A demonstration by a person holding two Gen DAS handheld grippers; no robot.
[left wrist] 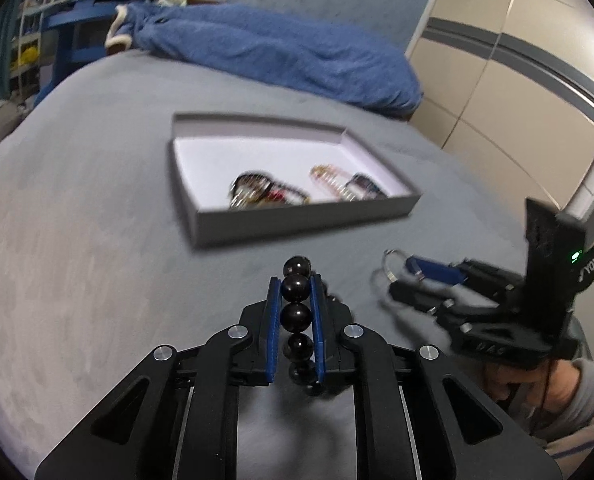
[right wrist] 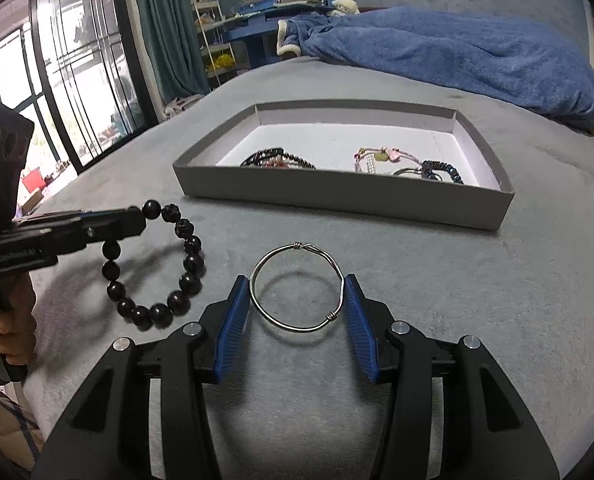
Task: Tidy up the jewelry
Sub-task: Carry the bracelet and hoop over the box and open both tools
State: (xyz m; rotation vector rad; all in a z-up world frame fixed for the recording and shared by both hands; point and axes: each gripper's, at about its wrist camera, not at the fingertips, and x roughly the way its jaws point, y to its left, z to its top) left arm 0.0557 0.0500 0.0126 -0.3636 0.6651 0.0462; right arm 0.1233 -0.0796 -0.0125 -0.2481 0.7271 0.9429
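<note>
My left gripper (left wrist: pixel 295 286) is shut on a black bead bracelet (left wrist: pixel 296 314); from the right wrist view the bracelet (right wrist: pixel 185 276) hangs from that gripper (right wrist: pixel 137 216) just above the grey bed. My right gripper (right wrist: pixel 297 292) holds a silver wire bangle (right wrist: pixel 297 249) between its blue pads (right wrist: pixel 233 320), which press on the bangle's two sides. It also shows in the left wrist view (left wrist: pixel 401 276) with the bangle (left wrist: pixel 389 268) at its tip. A shallow grey box (right wrist: pixel 337 196) with a white floor lies ahead and holds several bracelets (right wrist: pixel 413 164).
A blue blanket (right wrist: pixel 457 52) lies at the far end of the grey bed (right wrist: pixel 497 280). A window (right wrist: pixel 57 80) and blue shelves (right wrist: pixel 269 12) stand to the left, a wardrobe (left wrist: pixel 517 80) to the right.
</note>
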